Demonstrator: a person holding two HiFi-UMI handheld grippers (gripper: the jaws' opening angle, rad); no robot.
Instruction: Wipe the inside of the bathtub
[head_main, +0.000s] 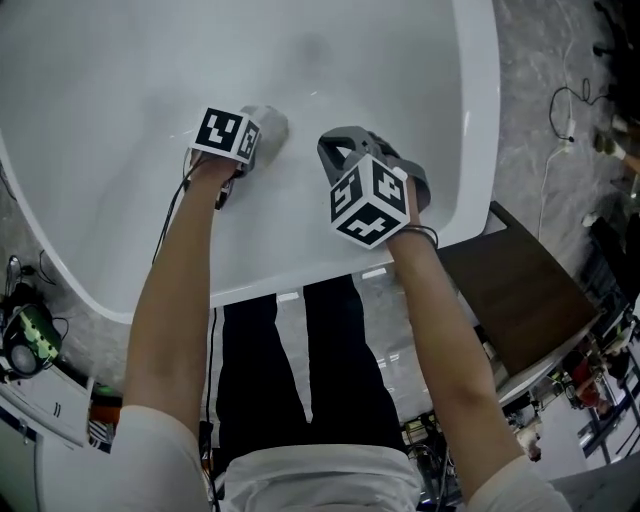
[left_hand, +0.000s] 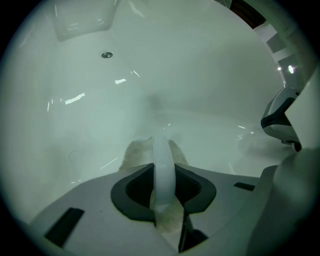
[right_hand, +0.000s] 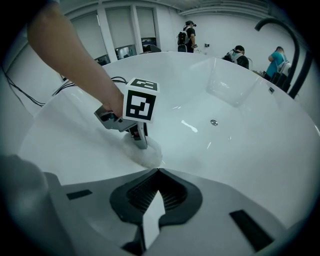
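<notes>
The white bathtub (head_main: 120, 90) fills the head view, and both grippers are inside it, close to its near wall. My left gripper (head_main: 262, 132) is shut on a pale fluffy cloth (head_main: 276, 122), which it presses against the tub's surface. In the left gripper view the cloth (left_hand: 131, 154) bulges out on both sides of the shut jaws of the left gripper (left_hand: 163, 146). From the right gripper view the cloth (right_hand: 148, 155) lies under the left gripper (right_hand: 140, 142). My right gripper (head_main: 336, 146) hovers just to the right, its jaws shut on nothing (right_hand: 157, 171).
A round drain (right_hand: 214, 122) sits in the tub floor, further along. A black tap (right_hand: 282, 30) arches over the far rim. A dark wooden stool (head_main: 520, 290) stands beside the tub on the right. Cables and gear lie on the floor at left (head_main: 25, 335).
</notes>
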